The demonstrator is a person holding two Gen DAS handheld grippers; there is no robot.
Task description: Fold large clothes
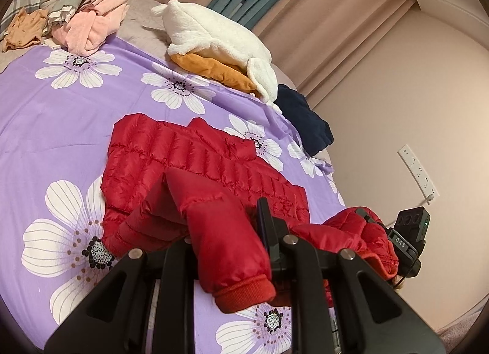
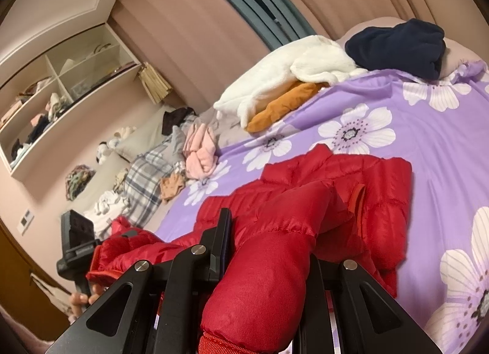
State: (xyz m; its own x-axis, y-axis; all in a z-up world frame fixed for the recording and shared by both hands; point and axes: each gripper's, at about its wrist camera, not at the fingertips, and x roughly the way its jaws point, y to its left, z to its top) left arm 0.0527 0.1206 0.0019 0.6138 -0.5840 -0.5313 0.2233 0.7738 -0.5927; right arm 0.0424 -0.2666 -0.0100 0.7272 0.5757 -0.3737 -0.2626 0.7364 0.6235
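With both grippers clamped on red sleeves, I'm holding the jacket (image 1: 195, 155) at its two arms. Left gripper (image 1: 226, 241) is closed on the sleeve (image 1: 226, 250) whose ribbed cuff (image 1: 244, 293) hangs down toward the camera. Right gripper (image 2: 269, 262) is closed on the other sleeve (image 2: 262, 286), fabric bunched between the fingers. Each camera sees the other gripper off to the side, also wrapped in red fabric. Jacket body lies flat on the purple flowered bedspread (image 1: 55, 127), collar end away from me. Beyond it, near the far bed edge: a white fleece (image 1: 214, 36) lying on top of an orange garment (image 1: 214, 68), and a navy garment (image 1: 305, 121) just beside them. Further along, a loose pile with pink clothes (image 1: 94, 27) and a plaid piece (image 2: 146, 182). Behind everything, curtains (image 2: 214, 17) and, in the right view, wall shelves (image 2: 61, 91).
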